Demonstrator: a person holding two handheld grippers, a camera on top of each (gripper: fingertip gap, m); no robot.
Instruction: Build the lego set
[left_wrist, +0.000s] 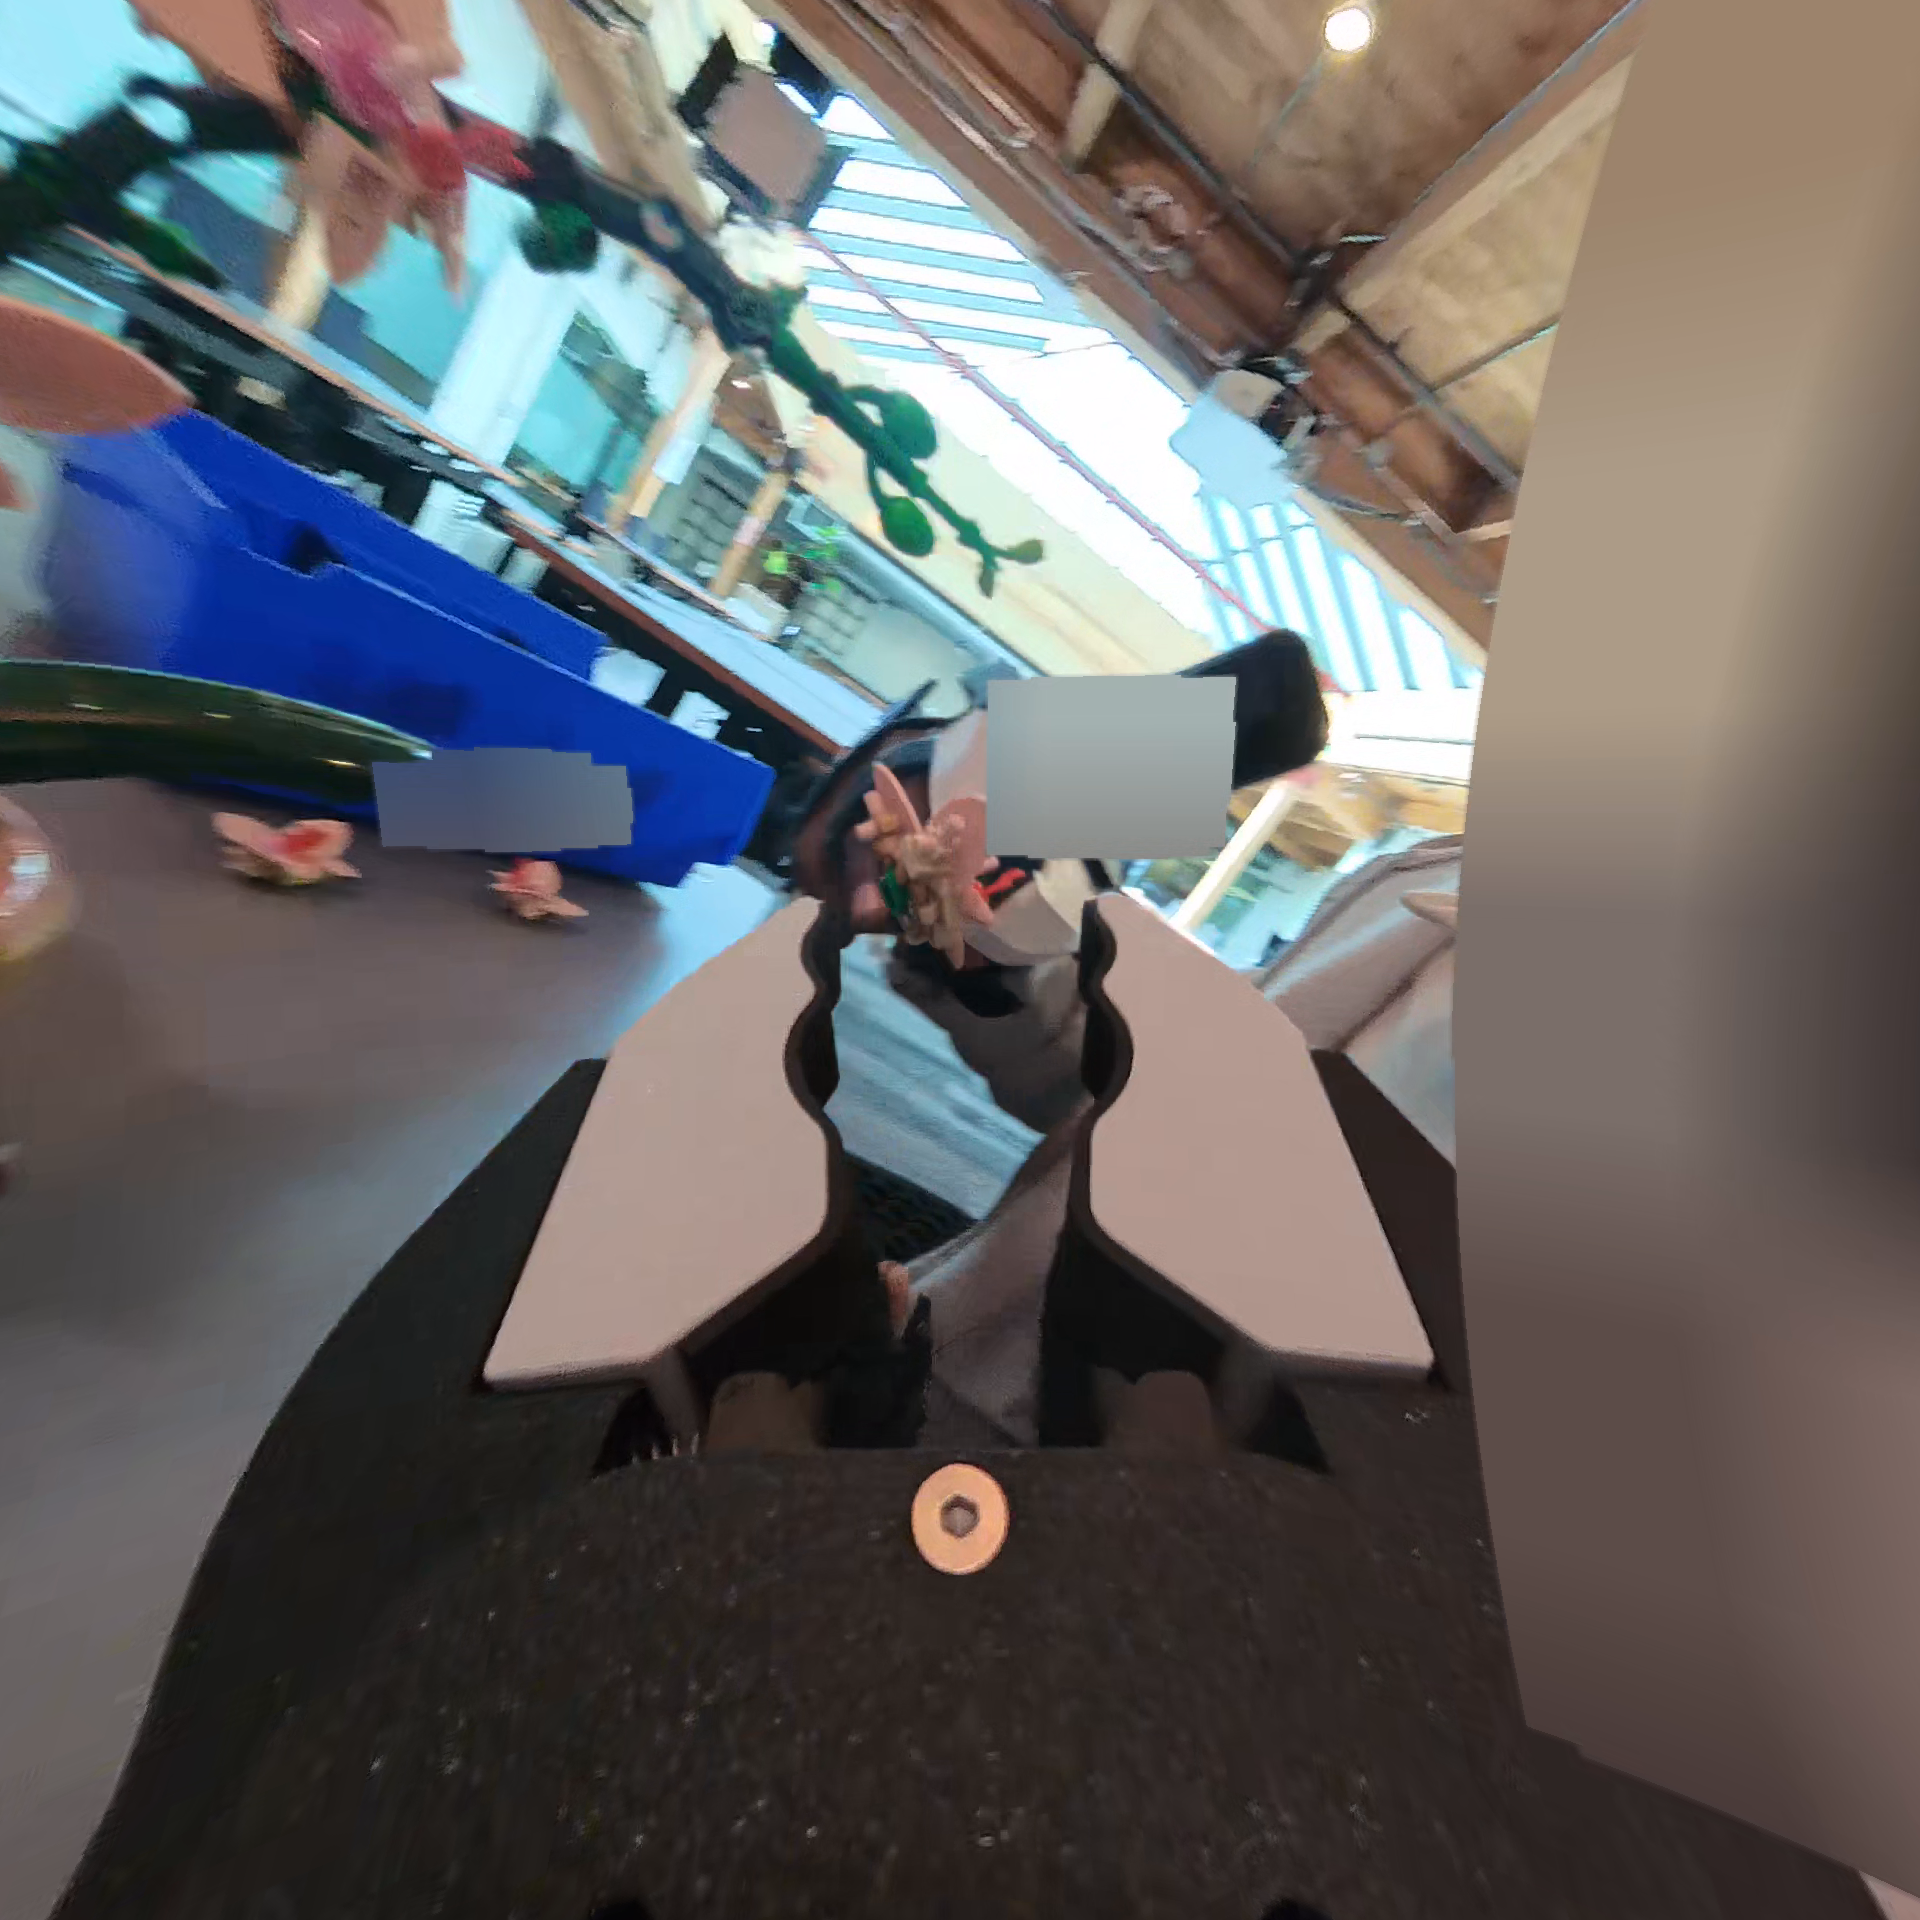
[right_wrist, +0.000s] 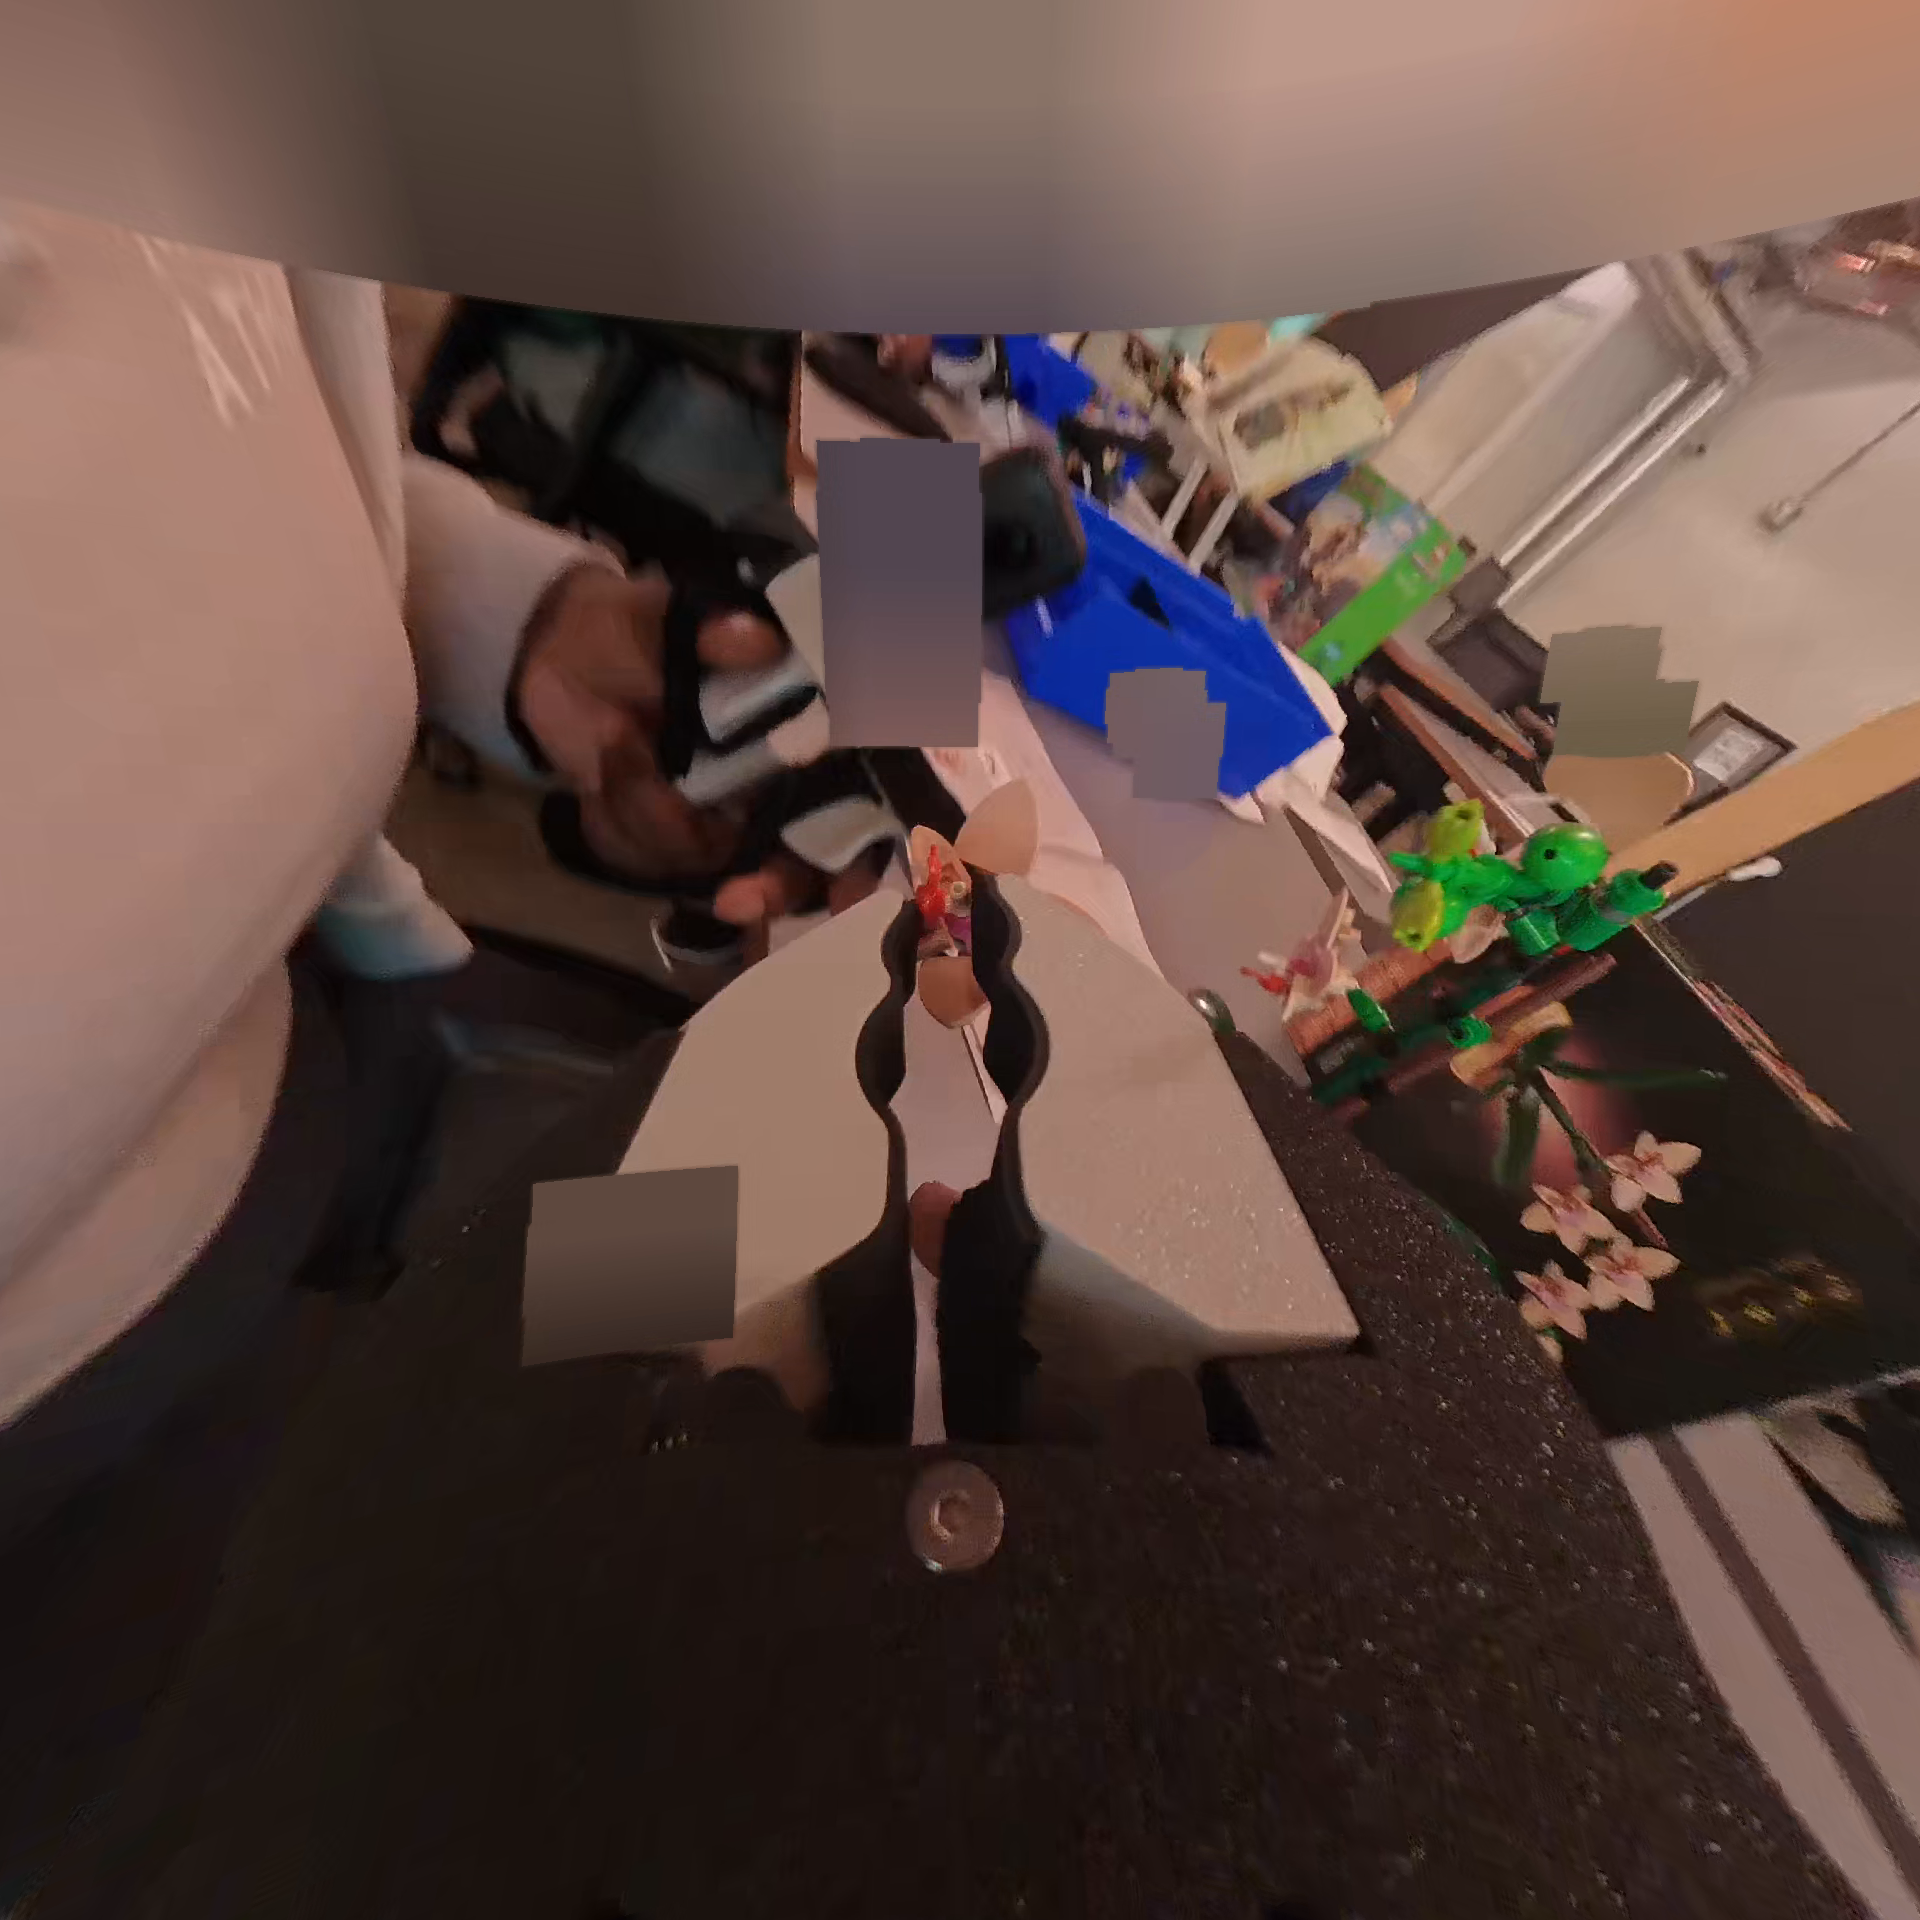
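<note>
My right gripper (right_wrist: 948, 920) is shut on a small pink orchid flower (right_wrist: 940, 904) with beige petals and a red centre, held up in the air. The same flower (left_wrist: 920, 873) shows in the left wrist view, just beyond the fingertips of my left gripper (left_wrist: 951, 925), which is open and empty and points at it. The lego orchid stem with green buds (left_wrist: 899, 436) hangs across the top of the left wrist view. It also shows in the right wrist view (right_wrist: 1507, 883), to the right of the flower. Two loose pink flowers (left_wrist: 286, 847) lie on the dark table (left_wrist: 260, 1039).
A blue bin (left_wrist: 364, 623) stands behind the loose flowers and also shows in the right wrist view (right_wrist: 1143, 623). A dark green leaf (left_wrist: 187, 717) juts in from the left. The dark lego box (right_wrist: 1610, 1195) lies at right. A person's hand (right_wrist: 613, 717) and pale sleeve are at left.
</note>
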